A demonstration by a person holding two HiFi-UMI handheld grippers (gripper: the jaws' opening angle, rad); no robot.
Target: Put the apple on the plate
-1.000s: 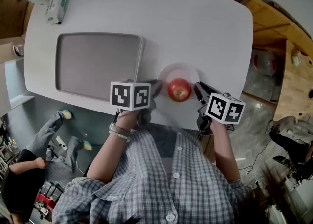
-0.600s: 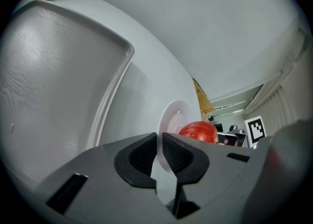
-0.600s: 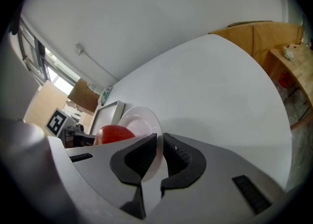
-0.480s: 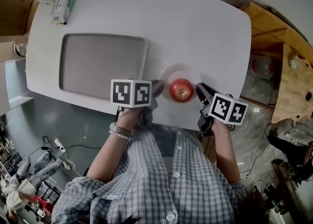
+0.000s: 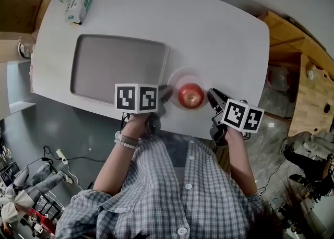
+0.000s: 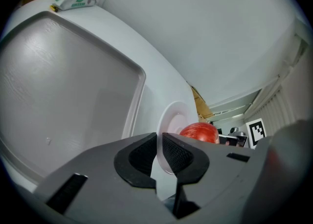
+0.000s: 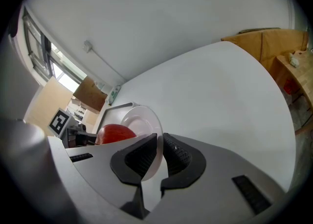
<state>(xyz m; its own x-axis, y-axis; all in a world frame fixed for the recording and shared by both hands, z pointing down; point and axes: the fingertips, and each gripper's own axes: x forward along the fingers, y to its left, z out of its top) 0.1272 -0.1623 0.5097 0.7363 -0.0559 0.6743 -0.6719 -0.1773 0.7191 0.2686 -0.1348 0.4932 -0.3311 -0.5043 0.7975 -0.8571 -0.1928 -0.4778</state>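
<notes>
From above, the apple sits on the plate near the table edge; the left gripper view shows the left gripper pinching its rim, the right gripper view shows the right gripper likewise, so I'd keep both level.

The apple is glossy, the plate smooth, the tray matt.

Blue-grey checked shirt, beaded bracelet

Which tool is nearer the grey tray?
Left. The left tool grips the plate by its rim beside the tray; the right tool grips the rim across the plate, farther away.
</notes>
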